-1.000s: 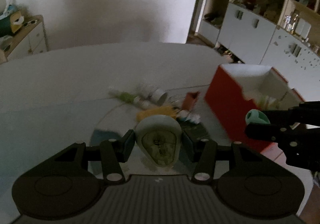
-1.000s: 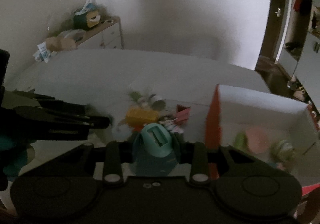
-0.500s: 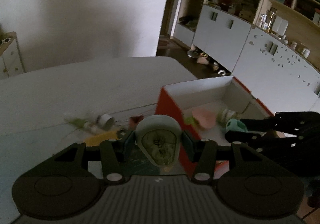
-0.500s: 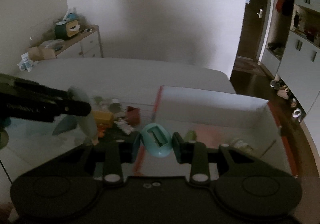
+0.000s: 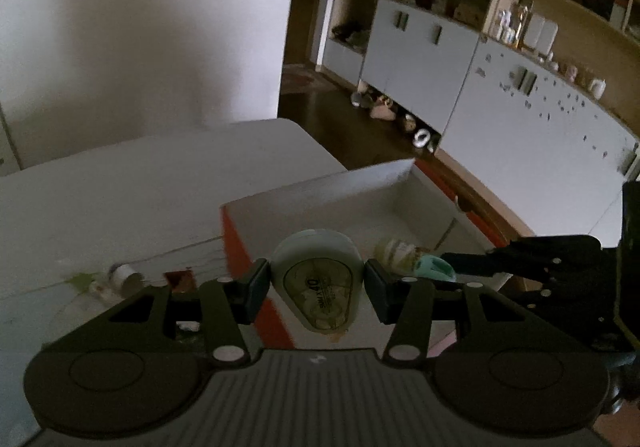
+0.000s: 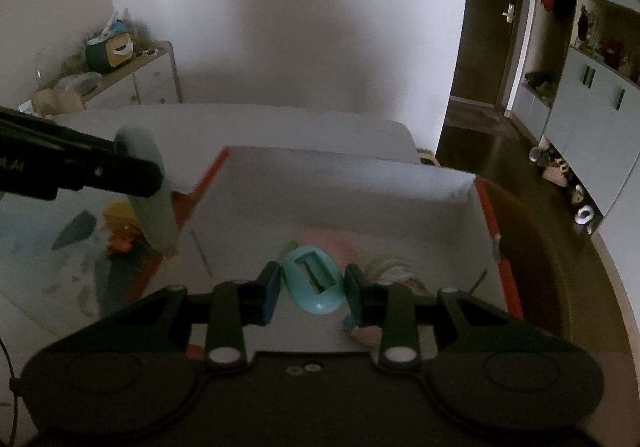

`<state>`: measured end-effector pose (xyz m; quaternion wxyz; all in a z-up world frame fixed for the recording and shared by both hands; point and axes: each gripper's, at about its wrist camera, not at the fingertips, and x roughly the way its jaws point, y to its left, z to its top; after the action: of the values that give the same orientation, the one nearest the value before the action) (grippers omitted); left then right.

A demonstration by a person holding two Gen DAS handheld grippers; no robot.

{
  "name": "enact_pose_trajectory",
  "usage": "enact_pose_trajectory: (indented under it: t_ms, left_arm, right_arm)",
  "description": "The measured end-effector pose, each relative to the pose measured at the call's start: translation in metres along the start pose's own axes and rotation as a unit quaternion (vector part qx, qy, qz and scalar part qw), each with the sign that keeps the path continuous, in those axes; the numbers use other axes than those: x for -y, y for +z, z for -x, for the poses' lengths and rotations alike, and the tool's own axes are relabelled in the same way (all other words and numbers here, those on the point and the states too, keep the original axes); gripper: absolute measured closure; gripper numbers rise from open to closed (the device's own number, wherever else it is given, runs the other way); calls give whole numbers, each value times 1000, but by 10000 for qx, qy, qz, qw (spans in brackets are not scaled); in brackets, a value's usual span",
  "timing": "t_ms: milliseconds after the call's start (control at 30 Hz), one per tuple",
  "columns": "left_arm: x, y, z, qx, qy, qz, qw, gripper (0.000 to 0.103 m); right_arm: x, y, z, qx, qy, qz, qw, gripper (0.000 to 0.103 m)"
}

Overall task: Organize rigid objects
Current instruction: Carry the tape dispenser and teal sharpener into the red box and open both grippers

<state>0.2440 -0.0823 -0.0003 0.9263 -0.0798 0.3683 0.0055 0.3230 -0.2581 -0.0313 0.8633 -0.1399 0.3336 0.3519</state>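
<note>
My left gripper point(image 5: 316, 287) is shut on a pale green correction-tape dispenser point(image 5: 318, 281) and holds it over the near left edge of a red box with a white inside point(image 5: 320, 195). My right gripper point(image 6: 313, 285) is shut on a small teal sharpener-like piece point(image 6: 314, 279) and holds it above the inside of the same box point(image 6: 348, 183). The right gripper and the teal piece point(image 5: 434, 267) also show in the left wrist view. The left gripper's dispenser point(image 6: 150, 183) shows in the right wrist view.
Pink and pale items point(image 6: 332, 239) lie in the box. Left of the box, small items stay on the white table: a yellow block point(image 6: 118, 213), a red piece point(image 5: 180, 279), a small white tube point(image 5: 126, 275). Cabinets and shoes stand at the right.
Both grippers have moved right from the pile of small items to the box, each still holding its object. The right gripper is now over the box's inside.
</note>
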Motion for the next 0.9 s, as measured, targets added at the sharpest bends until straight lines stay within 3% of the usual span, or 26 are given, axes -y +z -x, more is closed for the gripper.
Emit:
enact_pose_trajectory:
  t_ms: [300,667,900]
  left_arm:
    - [29,3,-54,-725,49,-52,9973,52]
    - [35,-1,-113,-1535,241,113,9878,52]
    - [39,3,-140,-1800,469,62,9825,52]
  right_arm:
    - [22,-7,-29,-385,255,298,9985,69]
    - [34,-10,-55,-905,751,642,9910,69]
    - [37,-5,-69,-1214,841,727,9864,69]
